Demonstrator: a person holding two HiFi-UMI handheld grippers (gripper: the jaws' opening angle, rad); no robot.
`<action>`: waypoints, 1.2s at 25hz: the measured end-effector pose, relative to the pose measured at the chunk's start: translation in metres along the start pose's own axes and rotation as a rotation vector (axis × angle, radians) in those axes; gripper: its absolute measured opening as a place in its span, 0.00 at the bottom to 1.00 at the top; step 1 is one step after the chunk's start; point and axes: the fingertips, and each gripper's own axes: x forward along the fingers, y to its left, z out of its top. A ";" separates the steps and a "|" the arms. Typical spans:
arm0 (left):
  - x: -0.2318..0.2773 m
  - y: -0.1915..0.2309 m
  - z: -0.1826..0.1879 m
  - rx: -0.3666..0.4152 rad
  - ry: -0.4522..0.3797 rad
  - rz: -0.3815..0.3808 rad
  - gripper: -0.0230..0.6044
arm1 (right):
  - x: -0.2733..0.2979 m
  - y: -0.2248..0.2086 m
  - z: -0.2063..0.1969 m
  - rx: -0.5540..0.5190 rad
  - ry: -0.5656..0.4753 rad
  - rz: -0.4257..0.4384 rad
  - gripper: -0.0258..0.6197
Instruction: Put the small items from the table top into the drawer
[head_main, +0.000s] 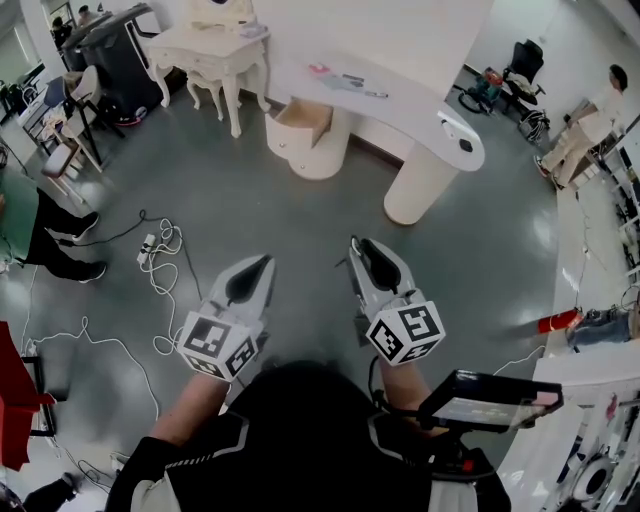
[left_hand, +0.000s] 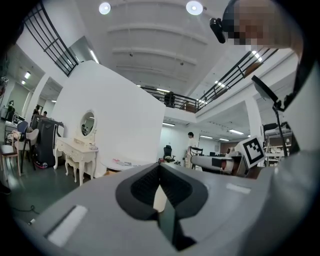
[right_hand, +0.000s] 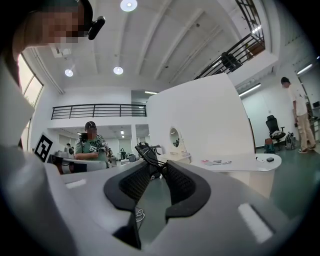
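Well ahead of both tools, we list the white counter (head_main: 420, 105), with the small items (head_main: 345, 78) on top and well beyond reach. The drawer (head_main: 303, 120) under its left end stands open. We see nothing stowed, so every transfer remains. Left tool (head_main: 266, 260): tips together, empty. Right tool (head_main: 358, 243): jaws partly apart, empty. Writing: none legible, only square markers on the tools' cubes.
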 end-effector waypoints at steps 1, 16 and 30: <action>-0.001 0.004 0.000 -0.002 0.001 -0.001 0.04 | 0.002 0.002 0.000 -0.001 0.003 -0.002 0.20; -0.015 0.056 -0.003 -0.045 -0.003 -0.074 0.04 | 0.031 0.033 -0.016 0.008 0.033 -0.083 0.20; 0.049 0.079 0.004 -0.015 0.002 -0.017 0.04 | 0.093 -0.023 -0.010 0.029 0.022 -0.029 0.20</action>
